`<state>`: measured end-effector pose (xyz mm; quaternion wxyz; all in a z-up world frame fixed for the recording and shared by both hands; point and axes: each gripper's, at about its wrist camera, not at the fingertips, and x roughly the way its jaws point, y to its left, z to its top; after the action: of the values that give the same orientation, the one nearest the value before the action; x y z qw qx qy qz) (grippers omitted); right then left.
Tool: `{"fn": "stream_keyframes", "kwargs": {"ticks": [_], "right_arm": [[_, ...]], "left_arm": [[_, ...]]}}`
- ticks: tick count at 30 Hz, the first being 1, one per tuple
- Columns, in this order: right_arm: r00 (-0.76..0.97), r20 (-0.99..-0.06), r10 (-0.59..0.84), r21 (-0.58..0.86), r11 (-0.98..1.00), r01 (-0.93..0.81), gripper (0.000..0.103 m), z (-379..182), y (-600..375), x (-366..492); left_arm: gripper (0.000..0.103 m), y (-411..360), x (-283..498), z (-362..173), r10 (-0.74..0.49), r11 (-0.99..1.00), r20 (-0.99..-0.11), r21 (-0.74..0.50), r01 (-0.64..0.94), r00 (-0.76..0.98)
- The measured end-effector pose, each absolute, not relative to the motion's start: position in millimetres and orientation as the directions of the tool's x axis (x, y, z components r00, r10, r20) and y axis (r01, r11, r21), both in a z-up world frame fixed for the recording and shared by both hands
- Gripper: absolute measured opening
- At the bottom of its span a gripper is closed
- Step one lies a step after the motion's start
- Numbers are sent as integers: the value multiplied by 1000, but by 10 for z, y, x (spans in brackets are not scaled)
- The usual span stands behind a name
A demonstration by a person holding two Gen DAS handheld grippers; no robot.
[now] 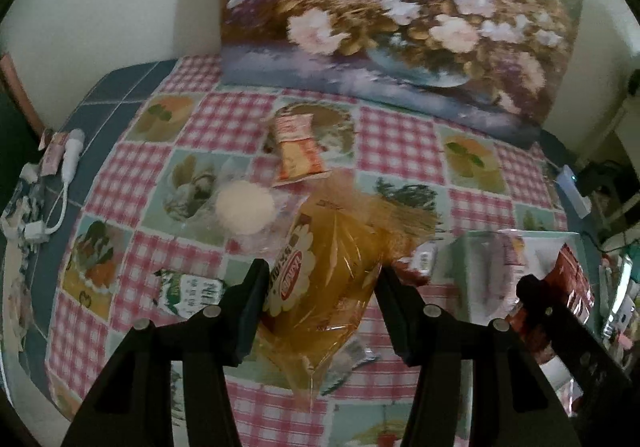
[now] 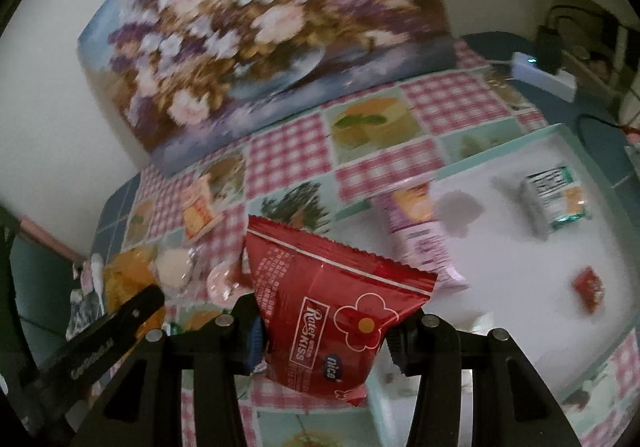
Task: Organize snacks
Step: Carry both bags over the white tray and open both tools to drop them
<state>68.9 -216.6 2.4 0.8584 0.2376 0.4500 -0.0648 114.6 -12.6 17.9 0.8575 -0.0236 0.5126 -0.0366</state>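
My left gripper [image 1: 322,303] is shut on a yellow see-through snack bag [image 1: 332,271], which hangs above the checked tablecloth. My right gripper [image 2: 324,331] is shut on a red snack packet [image 2: 332,311], held up near the corner of a white tray [image 2: 500,151] with a teal rim. Inside the tray lie a purple-and-white packet [image 2: 420,243], a green-and-white packet [image 2: 552,199] and a small red packet [image 2: 588,287]. On the cloth remain an orange-red packet [image 1: 298,151], a round white cake in clear wrap [image 1: 245,207] and a green-and-white packet [image 1: 188,289].
A large flower painting [image 1: 400,15] leans against the wall at the back of the table. A white power strip [image 2: 544,75] lies at the far right. A white cable and charger [image 1: 70,155] sit at the table's left edge.
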Motion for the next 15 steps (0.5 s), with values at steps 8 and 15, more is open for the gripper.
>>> {"fn": "stream_keyframes", "kwargs": {"ticks": [8,15], "right_arm": [[598,-801,-2,324,839,436,51,191,-2674,513],[594,-795,-120,276,801,531,51,318,-3101,280]], "left_arm": [[56,-606,1024,423,-151,986,-849,-91,141,506],[56,-1067,891,546,-210,965,-838,-96,243,504]]}}
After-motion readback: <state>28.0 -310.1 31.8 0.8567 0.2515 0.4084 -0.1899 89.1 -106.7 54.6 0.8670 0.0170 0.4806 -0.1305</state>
